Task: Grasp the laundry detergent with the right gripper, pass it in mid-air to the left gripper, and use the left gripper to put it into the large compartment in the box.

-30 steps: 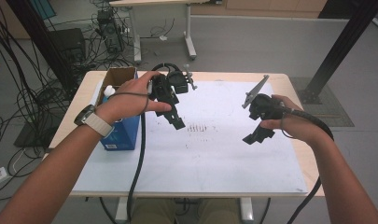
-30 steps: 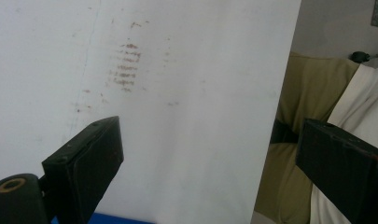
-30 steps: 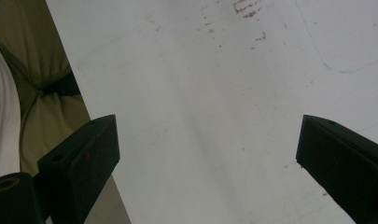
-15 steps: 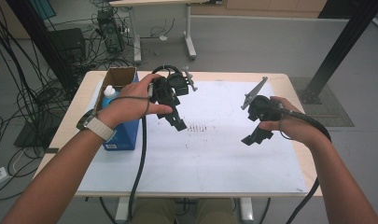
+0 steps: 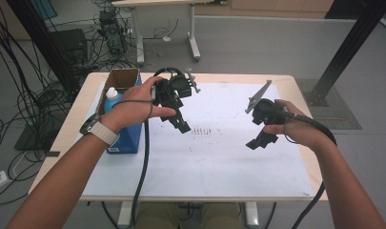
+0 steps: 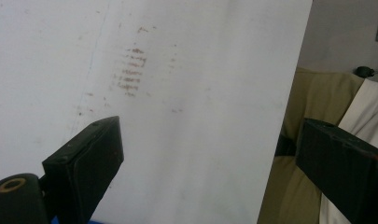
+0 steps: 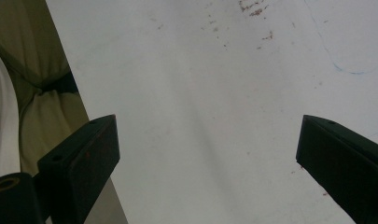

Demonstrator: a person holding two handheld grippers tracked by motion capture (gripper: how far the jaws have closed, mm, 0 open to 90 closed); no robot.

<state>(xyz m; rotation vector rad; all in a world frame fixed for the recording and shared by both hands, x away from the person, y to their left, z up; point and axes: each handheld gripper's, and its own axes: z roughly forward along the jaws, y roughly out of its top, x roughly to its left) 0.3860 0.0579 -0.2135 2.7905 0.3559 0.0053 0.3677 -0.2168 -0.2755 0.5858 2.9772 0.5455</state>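
At the left of the high view a blue box point(image 5: 126, 138) stands on the worktop point(image 5: 81, 109) near its left edge, with an open cardboard box point(image 5: 121, 78) just behind it. A white bottle with a blue cap point(image 5: 112, 98) stands between the two. The person's left forearm comes up from the lower left of that frame, a watch point(image 5: 96, 129) on the wrist. The left hand point(image 5: 133, 107) holds the left tongs point(image 5: 178, 125) above the white sheet point(image 5: 205, 162) that covers most of the worktop.

In the left gripper view these tongs are spread wide, with nothing between the jaws. They look down on the white sheet point(image 6: 186, 116), whose edge runs down the right part of the frame. A patch of faint brown marks point(image 6: 130, 70) lies on the sheet in the upper left of that view. In the high view the brown marks point(image 5: 205, 130) lie at the middle of the sheet, just right of the left tongs and between the two pairs.

Right of centre in the high view, the right hand point(image 5: 293, 126) holds the right tongs point(image 5: 258, 142), also off the sheet, with a grey plate point(image 5: 258, 95) rising from their top and a black cable point(image 5: 319, 131) trailing over the wrist. In the right gripper view these tongs are likewise spread wide and hold nothing. Below them is the white sheet point(image 7: 214, 116), its edge at the left of the frame, with a few brown specks point(image 7: 252, 9) near the top.
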